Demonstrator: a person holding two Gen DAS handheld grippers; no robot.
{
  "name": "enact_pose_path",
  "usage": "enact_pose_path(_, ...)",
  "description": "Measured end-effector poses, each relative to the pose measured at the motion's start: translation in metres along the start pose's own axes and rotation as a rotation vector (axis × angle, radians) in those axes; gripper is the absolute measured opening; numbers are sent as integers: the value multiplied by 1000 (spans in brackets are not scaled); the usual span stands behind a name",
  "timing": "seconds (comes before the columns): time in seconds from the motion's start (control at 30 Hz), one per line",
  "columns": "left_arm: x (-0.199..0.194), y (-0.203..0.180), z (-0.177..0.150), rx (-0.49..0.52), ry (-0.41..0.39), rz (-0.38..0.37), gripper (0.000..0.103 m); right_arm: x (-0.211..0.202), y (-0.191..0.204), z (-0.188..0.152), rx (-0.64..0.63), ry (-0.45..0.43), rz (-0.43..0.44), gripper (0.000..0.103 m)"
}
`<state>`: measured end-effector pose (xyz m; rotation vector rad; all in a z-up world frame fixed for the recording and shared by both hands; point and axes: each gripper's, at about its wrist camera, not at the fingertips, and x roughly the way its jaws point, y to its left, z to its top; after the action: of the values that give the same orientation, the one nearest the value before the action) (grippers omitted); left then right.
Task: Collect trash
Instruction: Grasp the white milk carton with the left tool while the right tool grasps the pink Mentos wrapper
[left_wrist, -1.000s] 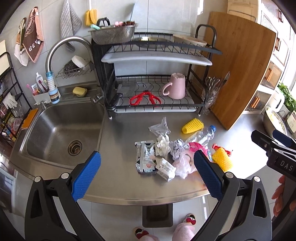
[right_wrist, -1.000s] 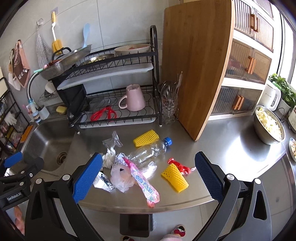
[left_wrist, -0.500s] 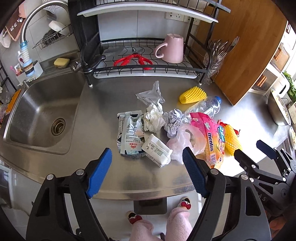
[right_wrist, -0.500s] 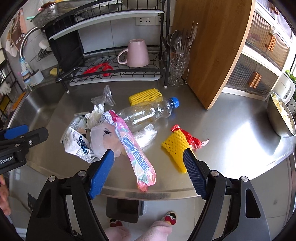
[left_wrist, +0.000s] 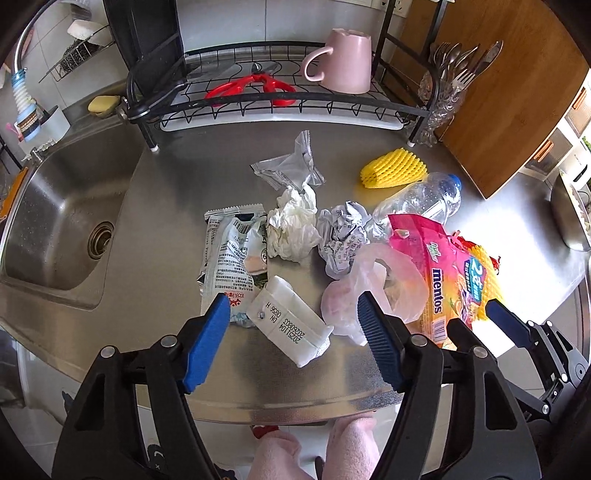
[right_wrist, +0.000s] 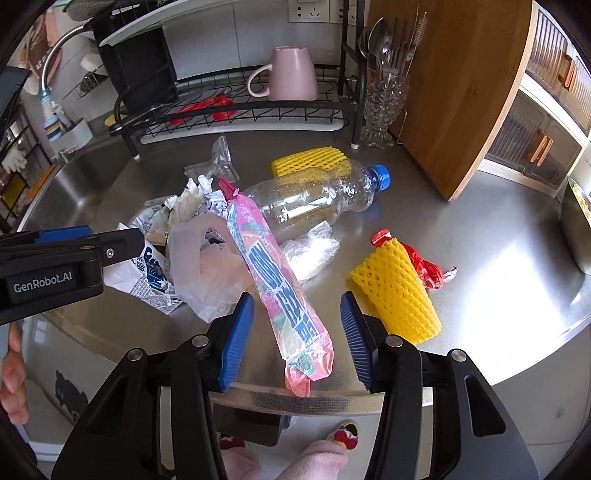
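The left gripper (left_wrist: 291, 332) hangs over the front edge of the steel counter (left_wrist: 177, 192), its jaws partly apart and closing. The small white carton (left_wrist: 286, 326) lies between its blue pads (left_wrist: 207, 343), but the pads do not press on it; a pale pink plastic bag (left_wrist: 369, 291) sits just beside the right pad.

The right gripper (right_wrist: 295, 332) has its jaws narrower and also closing, with the lower end of the long pink candy wrapper (right_wrist: 280, 288) between them. The pads stand clear of the wrapper on both sides. A yellow foam net sleeve (right_wrist: 397, 291) lies just beside the right pad, on top of a red foil wrapper (right_wrist: 428, 269).

The rest of the trash is heaped in the middle of the counter: a printed white pouch (left_wrist: 231, 254), a crumpled tissue (left_wrist: 291, 225), a ball of crumpled paper (left_wrist: 341, 236), a clear film wrapper (left_wrist: 291, 166), an empty plastic bottle (right_wrist: 314, 199) with a blue cap lying on its side, and a second yellow net sleeve (right_wrist: 308, 160) behind it.

The dish rack (left_wrist: 280, 107) holds 1 upturned pink mug (left_wrist: 345, 61) and red scissors (left_wrist: 251, 86). A glass holder (right_wrist: 384, 107) at its end holds cutlery. The sink (left_wrist: 55, 221) to the left has nothing visible in its basin. A metal bowl (right_wrist: 574, 229) at the far right holds pale food, barely visible.
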<state>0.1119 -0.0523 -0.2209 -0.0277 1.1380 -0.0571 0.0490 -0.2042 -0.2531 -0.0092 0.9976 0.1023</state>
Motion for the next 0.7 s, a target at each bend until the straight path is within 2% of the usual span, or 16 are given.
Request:
enact_pose_path(0.1, 10, 3, 2, -18, 24, 9, 65, 7, 1, -1, -5, 15, 6, 36)
enact_pose_path(0.17, 15, 6, 2, -29, 39, 16, 56, 11, 0, -2, -10, 25, 9, 33)
enact_pose_path(0.4, 32, 8, 0, -48, 80, 20, 46, 23, 1, -2, -30, 48, 18, 19)
enact_pose_path(0.5, 38, 7, -2, -48, 100, 24, 34, 25, 2, -1, -38, 52, 17, 10)
enact_pose_path(0.6, 39, 5, -3, -41, 98, 36, 34, 29, 2, -2, -36, 66, 27, 4)
enact_pose_path(0.7, 37, 5, -2, -38, 92, 45, 33, 30, 1, -3, -37, 68, 25, 2)
